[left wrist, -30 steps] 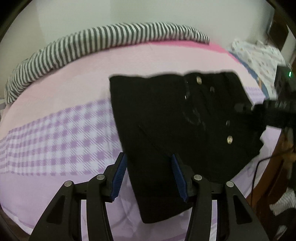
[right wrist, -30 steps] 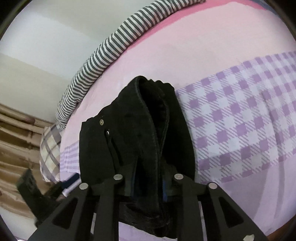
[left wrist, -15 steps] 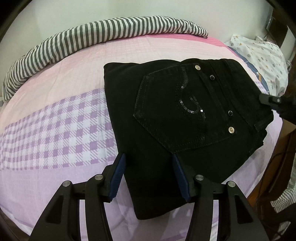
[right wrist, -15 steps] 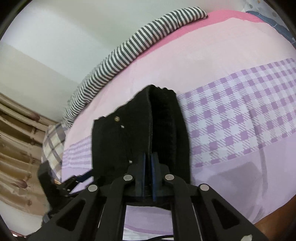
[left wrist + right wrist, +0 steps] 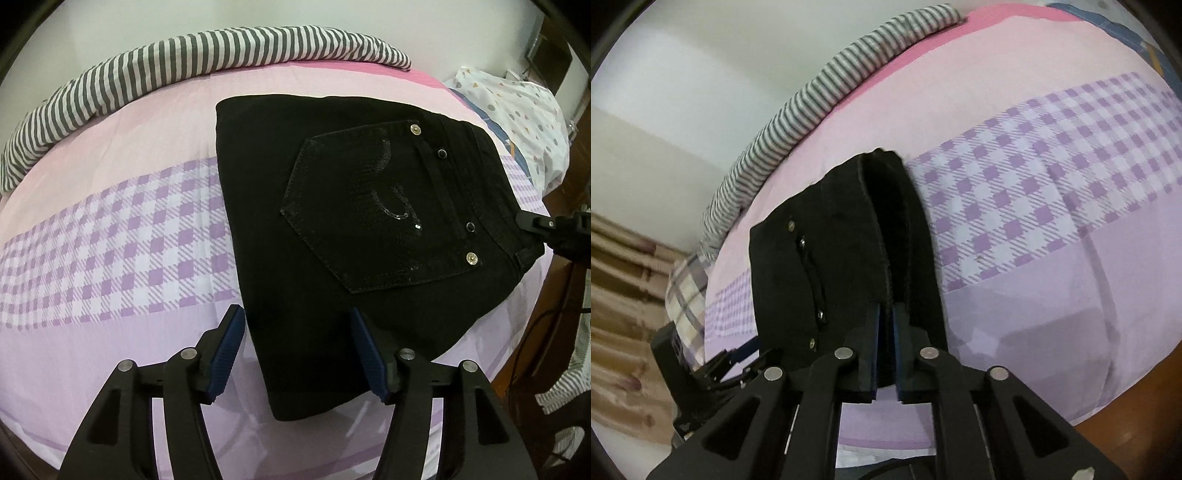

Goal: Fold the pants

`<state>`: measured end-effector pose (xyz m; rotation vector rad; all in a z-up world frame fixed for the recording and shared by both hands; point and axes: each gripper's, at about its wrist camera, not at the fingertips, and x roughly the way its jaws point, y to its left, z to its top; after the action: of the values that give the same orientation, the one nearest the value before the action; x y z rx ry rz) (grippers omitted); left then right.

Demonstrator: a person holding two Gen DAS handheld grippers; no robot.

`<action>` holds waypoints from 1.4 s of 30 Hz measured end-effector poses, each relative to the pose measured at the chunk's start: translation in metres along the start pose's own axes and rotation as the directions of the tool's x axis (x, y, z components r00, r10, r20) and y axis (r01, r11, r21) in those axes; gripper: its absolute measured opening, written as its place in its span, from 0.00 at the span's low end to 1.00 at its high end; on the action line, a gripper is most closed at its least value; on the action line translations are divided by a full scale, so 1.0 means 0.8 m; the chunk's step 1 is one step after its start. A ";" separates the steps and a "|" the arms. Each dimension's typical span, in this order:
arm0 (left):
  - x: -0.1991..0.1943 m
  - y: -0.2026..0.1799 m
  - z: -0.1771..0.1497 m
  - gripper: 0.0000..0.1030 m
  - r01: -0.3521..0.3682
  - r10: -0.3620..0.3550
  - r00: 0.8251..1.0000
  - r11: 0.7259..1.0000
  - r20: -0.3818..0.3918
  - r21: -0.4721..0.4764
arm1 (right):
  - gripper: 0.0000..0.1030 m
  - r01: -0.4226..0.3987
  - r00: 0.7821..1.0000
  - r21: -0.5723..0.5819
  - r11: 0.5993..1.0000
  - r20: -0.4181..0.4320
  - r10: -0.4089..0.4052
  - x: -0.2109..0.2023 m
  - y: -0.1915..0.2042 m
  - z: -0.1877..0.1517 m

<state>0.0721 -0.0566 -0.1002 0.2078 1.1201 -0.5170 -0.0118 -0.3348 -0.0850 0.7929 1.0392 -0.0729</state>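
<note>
1. The black jeans (image 5: 369, 229) lie as a compact folded rectangle on the bed (image 5: 122, 229), back pocket (image 5: 373, 214) facing up. They sit on the side of the mattress away from the striped blanket (image 5: 184, 62), which runs along the far edge by the wall.

2. Judging from how the cloth lies, the folding looks close to done. The step in hand appears to be setting down or straightening the bundle's waistband end.

3. The right gripper (image 5: 885, 354) has its blue pads (image 5: 873, 350) drawn nearly together, with only a thin slot showing between them. They pinch the stacked edge of the jeans (image 5: 846, 258), whose layers rise as a ridge straight ahead of the fingers. In the left wrist view this gripper's tip (image 5: 535, 223) meets the jeans at the waistband corner, on the side farthest from the striped blanket's long run.

4. The left gripper (image 5: 297, 354) is spread wide, pads (image 5: 227, 354) well apart. It holds nothing. It hovers over the jeans' near end, with the fold's left edge lying between the fingers. Whether either pad touches the cloth cannot be told.

5. The next move probably calls for the right gripper to let go cleanly, without dragging the top layer and spoiling the fold. If the bundle is to be halved again, the left gripper would need to close on the near end first.

6. The main risk is the thick stacked edge springing open once the pinch is released.
</note>
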 end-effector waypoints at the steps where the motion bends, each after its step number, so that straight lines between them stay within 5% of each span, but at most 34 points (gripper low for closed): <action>1: 0.000 0.000 0.000 0.59 0.002 -0.002 1.000 1.000 0.000 -0.004 | 0.14 0.009 1.000 0.001 1.000 0.002 -0.009 -0.003 0.002 0.000; 3: 0.000 0.001 -0.001 0.59 0.004 -0.004 1.000 1.000 -0.001 -0.009 | 0.27 -0.001 1.000 0.022 1.000 0.002 0.001 -0.009 0.001 -0.002; 8: 0.000 0.002 0.001 0.59 0.005 -0.005 1.000 1.000 -0.002 -0.010 | 0.33 -0.010 1.000 0.081 0.997 -0.012 0.011 -0.023 -0.013 -0.016; 15: -0.001 0.002 0.001 0.60 0.003 -0.003 1.000 1.000 -0.002 -0.015 | 0.39 -0.108 0.992 0.200 0.974 -0.043 0.119 -0.015 -0.029 -0.027; 25: 0.000 0.002 0.002 0.60 0.002 -0.002 1.000 1.000 -0.005 -0.016 | 0.44 -0.088 0.994 0.174 0.981 -0.052 0.098 0.014 -0.021 -0.016; 30: 0.000 0.005 0.002 0.60 0.005 -0.006 1.000 1.000 -0.007 -0.023 | 0.23 -0.093 0.995 0.103 0.990 -0.035 0.097 0.011 -0.004 -0.015; 38: -0.017 -0.010 0.001 0.60 -0.009 0.008 1.000 0.999 0.011 0.034 | 0.19 -0.007 1.000 0.032 0.999 0.023 0.006 -0.019 0.021 -0.027; 42: -0.009 -0.020 -0.002 0.60 -0.014 0.014 1.000 0.996 -0.002 0.085 | 0.20 0.037 0.999 0.067 0.997 -0.028 -0.035 0.000 -0.002 -0.027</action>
<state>0.0606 -0.0681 -0.0925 0.2898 1.0992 -0.5523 -0.0283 -0.3228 -0.0916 0.8382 1.0815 -0.1284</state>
